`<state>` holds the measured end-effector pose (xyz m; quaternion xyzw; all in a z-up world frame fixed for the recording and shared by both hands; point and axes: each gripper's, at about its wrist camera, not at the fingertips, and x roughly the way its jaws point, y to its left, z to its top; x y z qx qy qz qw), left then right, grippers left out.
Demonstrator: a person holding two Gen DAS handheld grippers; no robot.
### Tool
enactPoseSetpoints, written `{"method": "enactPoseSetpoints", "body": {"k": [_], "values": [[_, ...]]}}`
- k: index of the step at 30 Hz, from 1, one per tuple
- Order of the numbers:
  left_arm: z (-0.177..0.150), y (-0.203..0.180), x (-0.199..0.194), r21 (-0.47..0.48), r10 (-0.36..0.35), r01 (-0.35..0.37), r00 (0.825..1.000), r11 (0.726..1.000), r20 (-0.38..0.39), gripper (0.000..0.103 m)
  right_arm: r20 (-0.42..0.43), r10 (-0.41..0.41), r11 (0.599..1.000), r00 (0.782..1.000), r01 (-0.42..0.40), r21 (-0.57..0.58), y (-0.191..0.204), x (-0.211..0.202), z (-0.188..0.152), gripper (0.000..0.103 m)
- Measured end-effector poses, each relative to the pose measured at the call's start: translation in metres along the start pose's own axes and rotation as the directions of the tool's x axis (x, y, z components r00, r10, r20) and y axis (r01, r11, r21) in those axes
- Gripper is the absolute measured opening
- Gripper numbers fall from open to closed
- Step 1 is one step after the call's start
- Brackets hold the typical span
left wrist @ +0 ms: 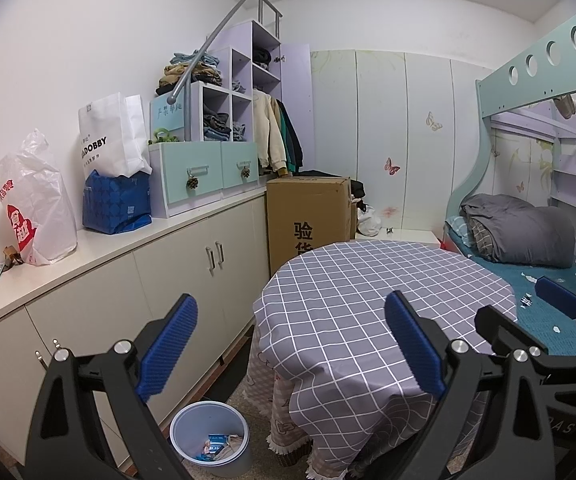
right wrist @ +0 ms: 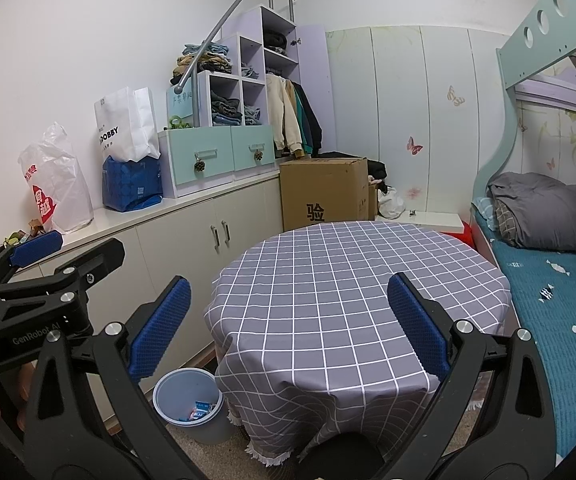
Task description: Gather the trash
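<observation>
Both claws spread wide and empty, left claw, right claw, trash bin below-left

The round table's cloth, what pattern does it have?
The tablecloth is grey with a white grid, clearest in the right wrist view.

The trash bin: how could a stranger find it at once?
Look at the round table with the grey checked cloth. On the floor between it and the cream cabinets stands a grey-blue round plastic bin, the only open container there, holding blue wrappers.
</observation>
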<state>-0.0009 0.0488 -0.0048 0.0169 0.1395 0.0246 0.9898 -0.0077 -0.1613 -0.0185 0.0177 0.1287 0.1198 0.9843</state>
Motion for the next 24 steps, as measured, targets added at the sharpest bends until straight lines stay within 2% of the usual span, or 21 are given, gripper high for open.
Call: {"method": "enactPoseSetpoints", "body": {"k": [10, 18, 24], "values": [[-0.007, 0.002, 0.01, 0.012, 0.005, -0.005, 1.0, 1.0, -0.016, 0.093, -0.006, 0.002, 1.0, 1.0, -0.002, 0.009, 0.001, 0.005, -0.01, 0.097], [-0.011, -0.006, 0.047, 0.049, 0.017, -0.013, 0.997, 0.999, -0.078, 0.093, -0.047, 0.002, 0.999, 0.999, 0.0, 0.039, -0.01, 0.035, -0.019, 0.097], [-0.016, -0.019, 0.091, 0.068, 0.011, 0.0, 0.987, 0.998, -0.16, 0.093, -0.11, -0.016, 0.998, 0.994, 0.022, 0.051, -0.03, 0.068, -0.028, 0.097]]}}
